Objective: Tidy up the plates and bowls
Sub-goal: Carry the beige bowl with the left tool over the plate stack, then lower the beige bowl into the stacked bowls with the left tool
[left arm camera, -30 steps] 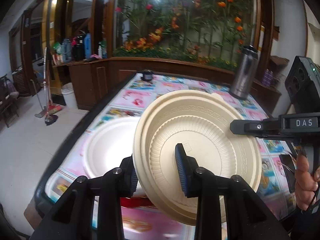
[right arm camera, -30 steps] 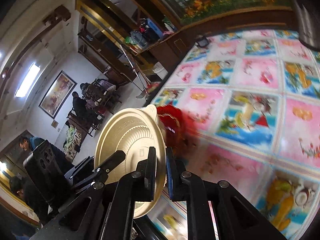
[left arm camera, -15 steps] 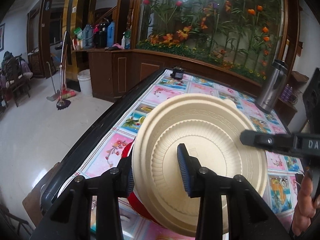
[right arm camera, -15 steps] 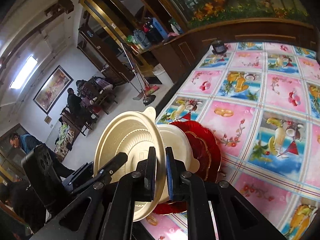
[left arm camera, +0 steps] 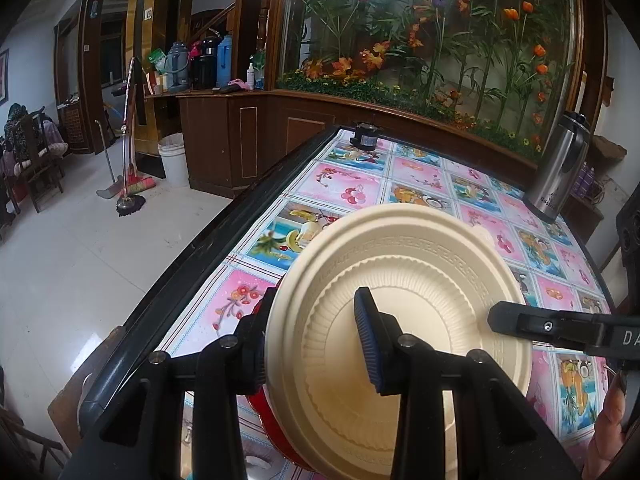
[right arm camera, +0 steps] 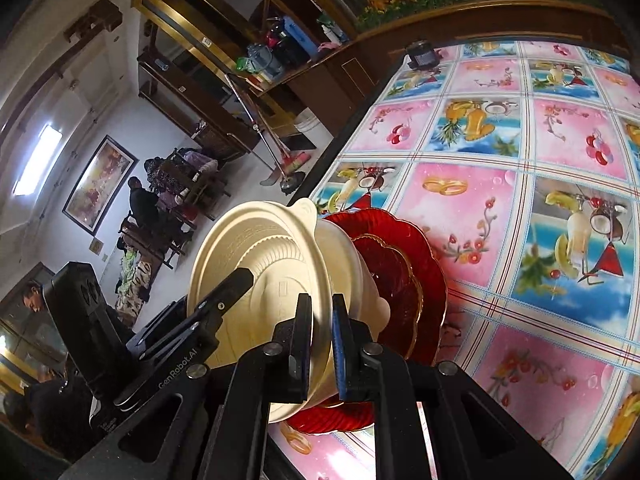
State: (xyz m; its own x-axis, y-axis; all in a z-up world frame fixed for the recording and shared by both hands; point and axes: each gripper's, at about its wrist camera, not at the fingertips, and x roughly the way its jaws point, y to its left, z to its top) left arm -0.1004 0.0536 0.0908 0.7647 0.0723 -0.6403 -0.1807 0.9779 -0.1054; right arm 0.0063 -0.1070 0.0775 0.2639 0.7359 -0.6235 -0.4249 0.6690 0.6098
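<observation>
A cream plastic bowl (left arm camera: 416,304) with a ribbed rim is held tilted on its side by both grippers. My left gripper (left arm camera: 316,344) is shut on its near rim, one finger inside and one behind. My right gripper (right arm camera: 322,332) is shut on the opposite rim of the cream bowl (right arm camera: 256,264); its finger (left arm camera: 560,326) shows at the right of the left wrist view. The bowl sits over red scalloped plates (right arm camera: 404,276) stacked near the table's front left corner; a red edge (left arm camera: 264,408) shows under the bowl. Whether the bowl touches the plates is hidden.
The table (left arm camera: 352,188) has a colourful fruit-print cloth and a black raised edge (left arm camera: 224,232) on the left. A steel thermos (left arm camera: 560,168) stands at the far right, a small black object (left arm camera: 366,136) at the far end. Floor, broom and cabinets lie left.
Both grippers carried the cream bowl from over a white plate to over the red plates, lower and closer to them. Both grips stayed shut on the bowl.
</observation>
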